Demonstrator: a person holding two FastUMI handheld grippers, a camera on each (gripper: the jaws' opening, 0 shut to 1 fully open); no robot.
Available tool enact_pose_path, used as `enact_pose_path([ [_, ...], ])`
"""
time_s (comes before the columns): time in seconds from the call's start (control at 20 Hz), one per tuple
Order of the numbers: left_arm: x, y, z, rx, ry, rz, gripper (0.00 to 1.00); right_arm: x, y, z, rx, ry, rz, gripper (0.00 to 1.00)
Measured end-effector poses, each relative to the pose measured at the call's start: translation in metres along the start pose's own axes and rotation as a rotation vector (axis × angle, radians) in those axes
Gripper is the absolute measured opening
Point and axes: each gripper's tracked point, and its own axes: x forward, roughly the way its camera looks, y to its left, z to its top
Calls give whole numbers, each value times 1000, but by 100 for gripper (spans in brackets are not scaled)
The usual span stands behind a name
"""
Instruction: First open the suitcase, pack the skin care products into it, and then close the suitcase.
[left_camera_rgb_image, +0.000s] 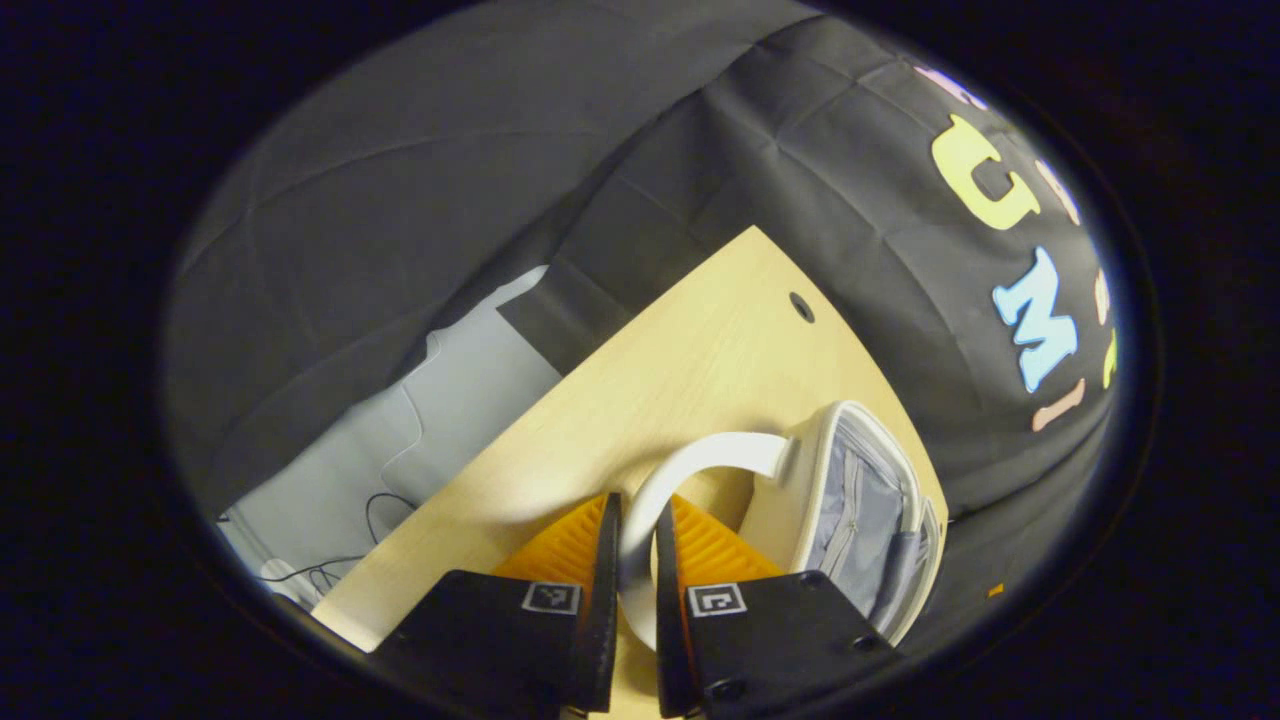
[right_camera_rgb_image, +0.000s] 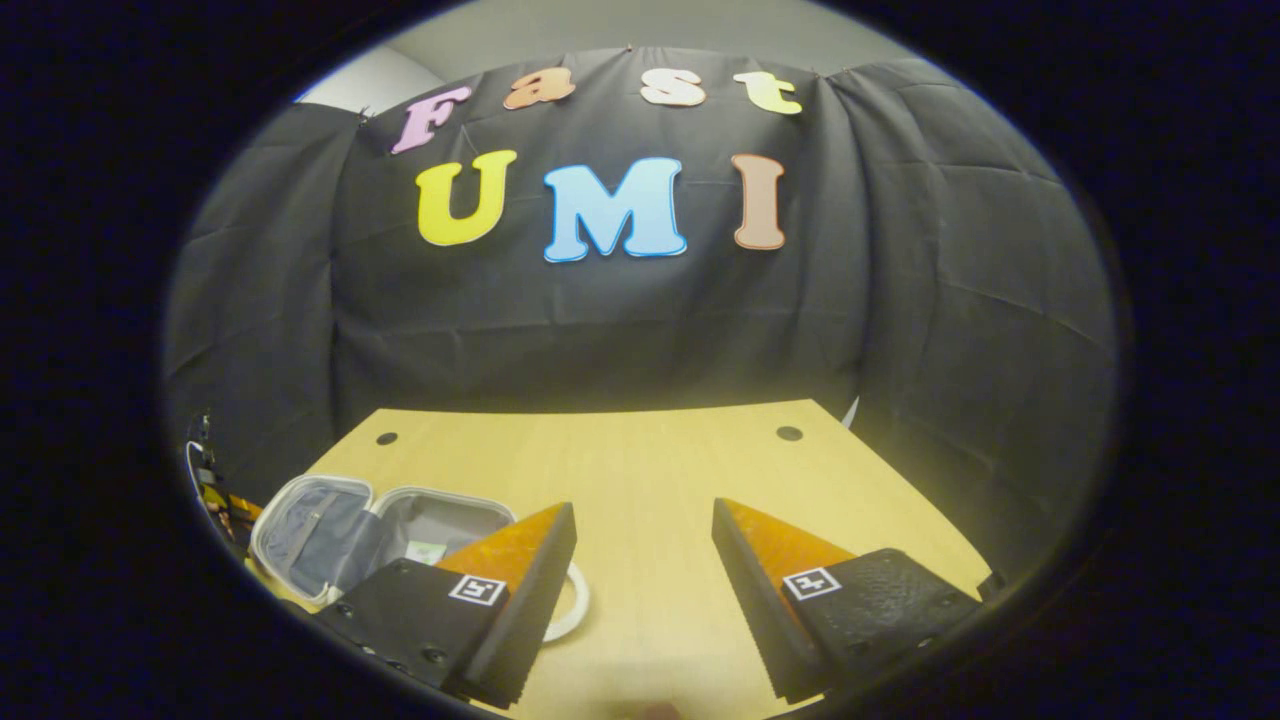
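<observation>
A small white suitcase (left_camera_rgb_image: 812, 452) lies open on the wooden table (left_camera_rgb_image: 690, 350), its grey lining with a zip pocket facing me. Its curved white handle (left_camera_rgb_image: 700, 455) runs down between the fingers of my left gripper (left_camera_rgb_image: 638, 505), which is shut on it. In the right gripper view the same suitcase (right_camera_rgb_image: 450, 494) sits at the lower left with its lid (right_camera_rgb_image: 305, 530) laid back, and a small pale item with a green patch (right_camera_rgb_image: 426, 551) lies inside. My right gripper (right_camera_rgb_image: 645, 525) hovers over the table, open and holding nothing, just right of the suitcase.
The table (right_camera_rgb_image: 640, 460) has a round cable hole near each far corner (right_camera_rgb_image: 789, 433) (right_camera_rgb_image: 386, 438). Black cloth hangs close behind and beside it. Past the table's edge in the left gripper view lies grey floor (left_camera_rgb_image: 440, 400) with loose cables.
</observation>
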Motion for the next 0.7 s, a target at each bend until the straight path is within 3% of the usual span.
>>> enact_pose_path([
  [0.15,-10,-10,11,33,-26,5,14,0,-8,-2,1,7,5,84],
  [0.2,-16,-16,12,53,-38,6,19,-1,-12,-1,-2,4,7,84],
  [0.25,-25,-22,17,66,-59,8,14,-1,-16,0,-3,3,10,85],
  [0.45,-81,-70,36,102,-158,-1,14,3,-32,9,-43,-38,23,85],
  [0.7,-168,-186,49,209,-280,-81,13,2,-40,15,-106,-84,74,85],
])
